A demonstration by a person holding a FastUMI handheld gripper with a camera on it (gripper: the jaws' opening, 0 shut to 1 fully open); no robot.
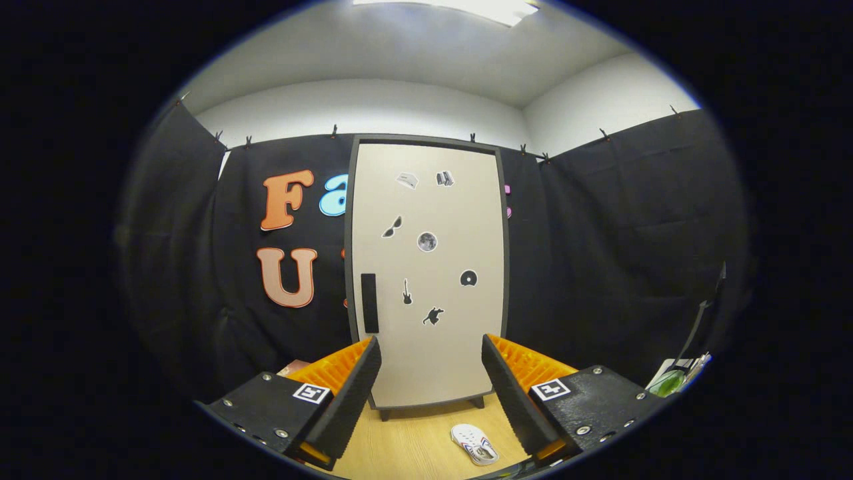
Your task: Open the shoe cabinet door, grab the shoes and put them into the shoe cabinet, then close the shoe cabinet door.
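Gripper view, looking straight at a tall shoe cabinet (426, 280) standing upright on short legs against the black cloth wall (626, 253). Door (433, 347) shut, pale, framed in a dark edge, dotted with small dark stickers (427, 241). Dark vertical handle (369, 303) on the door's left side, just above and beyond the left fingertip. Gripper (432, 380) held wide apart, fingers (350, 393) spread with nothing between them but bare floor and the foot of the cabinet; touching neither door nor shoe. One white shoe (474, 444) lying on the light wooden floor (413, 447), sole side partly turned up, in front of the cabinet and close beside the right finger, on its inner side, apart from it. Small reddish object (293, 367) low behind the left finger, too hidden to identify. Some papers and a green item (673, 380) with a dark stand at the far right, against the cloth, too small to make out. White ceiling with a bright light panel (480, 8) above.
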